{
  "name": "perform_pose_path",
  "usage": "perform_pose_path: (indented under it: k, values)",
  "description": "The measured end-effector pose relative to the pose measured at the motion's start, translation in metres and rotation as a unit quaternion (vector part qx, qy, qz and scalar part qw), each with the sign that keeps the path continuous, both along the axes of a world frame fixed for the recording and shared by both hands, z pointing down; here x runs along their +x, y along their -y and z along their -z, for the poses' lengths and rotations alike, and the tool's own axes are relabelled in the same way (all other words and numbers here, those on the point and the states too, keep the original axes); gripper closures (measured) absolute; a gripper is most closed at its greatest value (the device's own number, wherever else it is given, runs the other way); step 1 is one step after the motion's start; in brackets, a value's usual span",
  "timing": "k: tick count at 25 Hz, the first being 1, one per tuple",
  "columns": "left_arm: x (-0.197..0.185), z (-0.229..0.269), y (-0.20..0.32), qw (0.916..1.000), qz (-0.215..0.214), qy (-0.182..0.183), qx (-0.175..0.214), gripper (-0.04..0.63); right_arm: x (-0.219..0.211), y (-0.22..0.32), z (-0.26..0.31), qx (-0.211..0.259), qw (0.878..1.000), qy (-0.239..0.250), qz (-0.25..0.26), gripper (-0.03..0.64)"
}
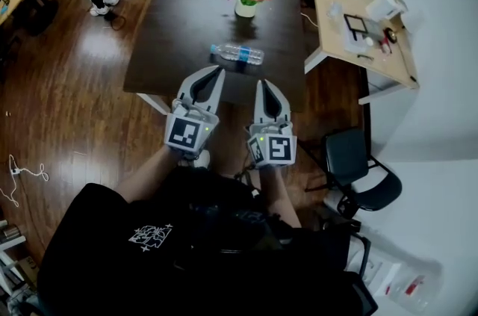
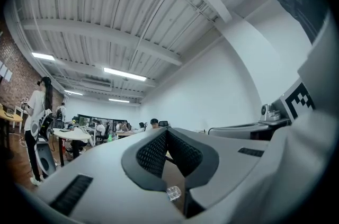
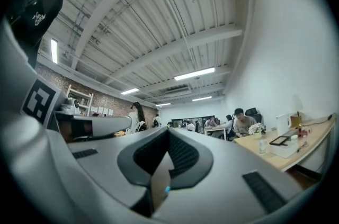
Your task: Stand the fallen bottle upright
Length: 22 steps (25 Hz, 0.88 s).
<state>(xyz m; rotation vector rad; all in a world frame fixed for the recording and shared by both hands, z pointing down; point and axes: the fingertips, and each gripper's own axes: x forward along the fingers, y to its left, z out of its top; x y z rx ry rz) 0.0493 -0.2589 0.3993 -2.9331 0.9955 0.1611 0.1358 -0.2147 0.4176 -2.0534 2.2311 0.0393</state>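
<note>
Clear plastic bottle (image 1: pixel 237 53), dark wooden table (image 1: pixel 179 31)

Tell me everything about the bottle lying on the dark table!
The clear plastic water bottle lies on its side on the dark wooden table, near the edge closest to the person. A blue label wraps its middle. It stretches left to right, in front of the pale pot of pink flowers. Only the table touches it.

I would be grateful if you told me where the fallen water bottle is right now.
In the head view, the bottle lies on its side near the near edge of the dark table, with the flower pot just beyond it.
</note>
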Motion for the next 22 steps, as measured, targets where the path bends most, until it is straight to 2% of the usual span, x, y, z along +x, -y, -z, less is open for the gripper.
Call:
perform_pose_path:
  k: [8, 15, 16, 19, 21, 22]
  values:
    - [0.003, -0.013, 0.066, 0.9998, -0.001, -0.006, -0.017, 0.601, 0.004, 0.069, -0.012, -0.018, 1.000, -0.006, 0.003, 0.591]
    - [0.012, -0.026, 0.078, 0.9997, 0.008, 0.006, -0.023, 0.601, 0.013, 0.104, -0.049, -0.066, 0.996, -0.033, 0.042, 0.588]
    - [0.011, -0.029, 0.079, 0.9995, 0.013, 0.009, -0.025, 0.601, 0.013, 0.112, -0.060, -0.079, 0.994, -0.044, 0.054, 0.570]
    - [0.006, -0.033, 0.083, 0.9987, 0.036, 0.011, -0.032, 0.601, 0.005, 0.139, -0.097, -0.127, 0.981, -0.097, 0.112, 0.509]
    - [0.002, -0.033, 0.085, 0.9981, 0.053, 0.013, -0.031, 0.601, 0.001, 0.158, -0.133, -0.170, 0.959, -0.154, 0.164, 0.458]
    - [0.001, -0.033, 0.086, 0.9975, 0.061, 0.015, -0.032, 0.601, 0.000, 0.166, -0.153, -0.193, 0.944, -0.187, 0.191, 0.423]
